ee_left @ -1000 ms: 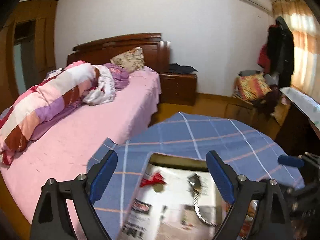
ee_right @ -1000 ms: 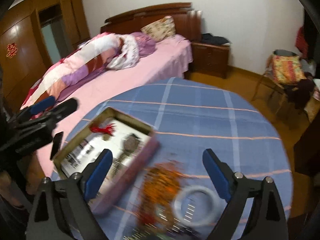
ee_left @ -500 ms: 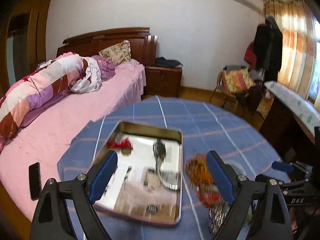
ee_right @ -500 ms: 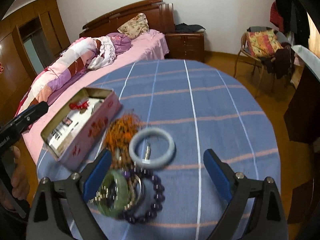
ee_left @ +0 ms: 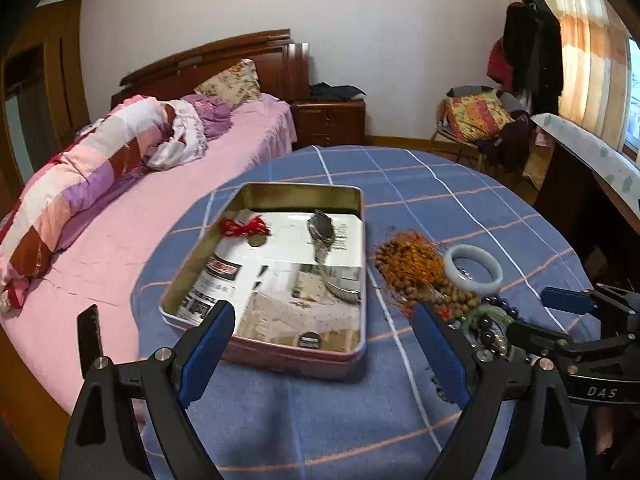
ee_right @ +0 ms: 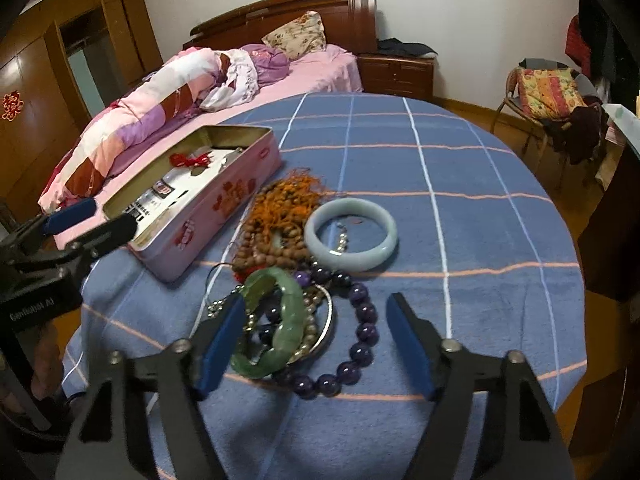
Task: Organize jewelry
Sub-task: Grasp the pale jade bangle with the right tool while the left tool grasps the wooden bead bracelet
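Jewelry lies heaped on the blue checked tabletop (ee_right: 460, 168), right under my right claw (ee_right: 316, 344), whose jaws are closing with nothing pinched yet. Between them sit the green bangle (ee_right: 276, 320) and the purple bead bracelet (ee_right: 360, 320); the green bangle touches my left pad. Just beyond those lie the pale bangle (ee_right: 352, 232) and a tangle of brown beads with orange cord (ee_right: 280, 216). My left claw (ee_left: 324, 356) hovers spread wide and empty above the near edge of the pink tin (ee_left: 296, 360). Deeper inside the tin rest a wristwatch (ee_left: 322, 232) and a red knot charm (ee_left: 244, 226). Far beyond the tabletop stands the pink bed (ee_left: 180, 184).
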`<state>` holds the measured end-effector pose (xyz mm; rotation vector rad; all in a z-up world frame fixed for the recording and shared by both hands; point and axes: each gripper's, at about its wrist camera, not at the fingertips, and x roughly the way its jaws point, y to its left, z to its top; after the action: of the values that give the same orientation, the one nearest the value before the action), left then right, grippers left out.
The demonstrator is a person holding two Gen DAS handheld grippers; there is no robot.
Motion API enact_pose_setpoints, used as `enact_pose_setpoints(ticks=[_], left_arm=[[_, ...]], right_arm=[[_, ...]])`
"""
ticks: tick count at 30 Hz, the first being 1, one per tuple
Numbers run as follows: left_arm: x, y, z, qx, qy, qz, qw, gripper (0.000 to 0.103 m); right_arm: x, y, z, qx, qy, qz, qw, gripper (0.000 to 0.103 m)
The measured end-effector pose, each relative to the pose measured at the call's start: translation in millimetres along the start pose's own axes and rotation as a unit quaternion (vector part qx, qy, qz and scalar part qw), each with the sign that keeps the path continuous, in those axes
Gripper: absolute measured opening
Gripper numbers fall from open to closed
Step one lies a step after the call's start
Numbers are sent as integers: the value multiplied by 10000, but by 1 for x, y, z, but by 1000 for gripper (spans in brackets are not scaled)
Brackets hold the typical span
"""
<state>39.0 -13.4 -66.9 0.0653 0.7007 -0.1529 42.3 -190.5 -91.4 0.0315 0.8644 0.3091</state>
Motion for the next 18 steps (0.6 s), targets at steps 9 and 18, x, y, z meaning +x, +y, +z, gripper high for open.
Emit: enact_pose_setpoints(ticks=[9,18], left_arm=[[8,-26,18,285,-49,-42,9996,90],[52,-60,35,562,313,42,9979,90]], right_arm=[[-1,-11,0,196,-116,-60,9997,71],[22,-45,29,542,-142,-490,9972,59]])
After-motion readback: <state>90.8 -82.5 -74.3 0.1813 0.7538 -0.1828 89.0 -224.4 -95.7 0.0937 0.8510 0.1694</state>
